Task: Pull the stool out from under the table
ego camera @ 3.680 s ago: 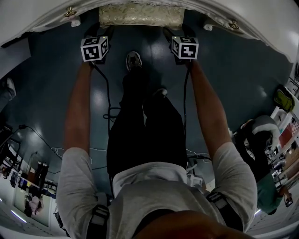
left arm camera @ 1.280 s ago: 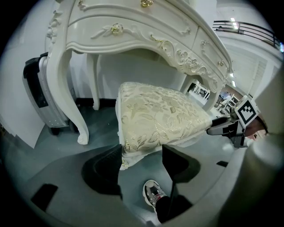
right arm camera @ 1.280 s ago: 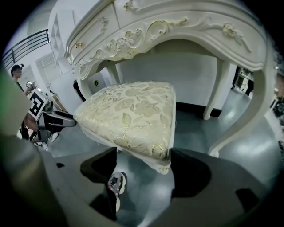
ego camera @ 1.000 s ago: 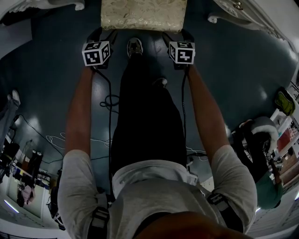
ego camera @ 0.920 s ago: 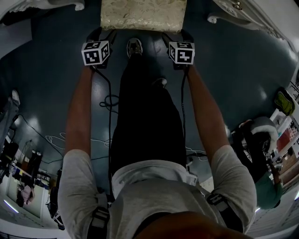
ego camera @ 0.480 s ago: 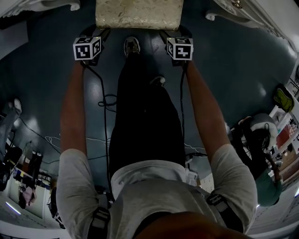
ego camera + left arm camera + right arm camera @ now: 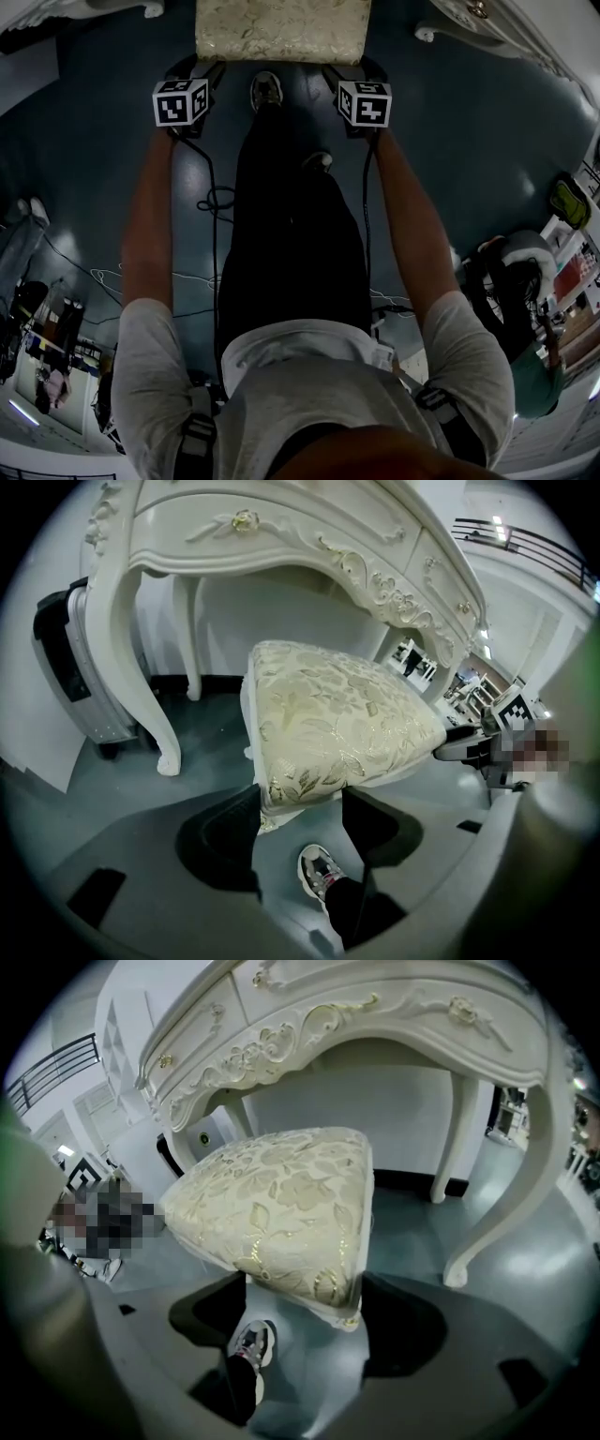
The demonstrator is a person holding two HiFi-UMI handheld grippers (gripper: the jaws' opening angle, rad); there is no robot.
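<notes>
The stool (image 7: 281, 30) now sits nearer than before, mostly clear of the table (image 7: 122, 621). The left gripper (image 7: 300, 803) and right gripper (image 7: 305, 1302) each pinch a near seat corner, so extraction appears nearly complete.

Bare floor (image 7: 469, 141) lies open on both sides of the stool (image 7: 281, 28), out to the table (image 7: 375, 1016) legs and a suitcase (image 7: 70, 667) beside the left one. At its near edge a shoe (image 7: 267, 91) and loose cables (image 7: 214, 192) crowd the floor.
</notes>
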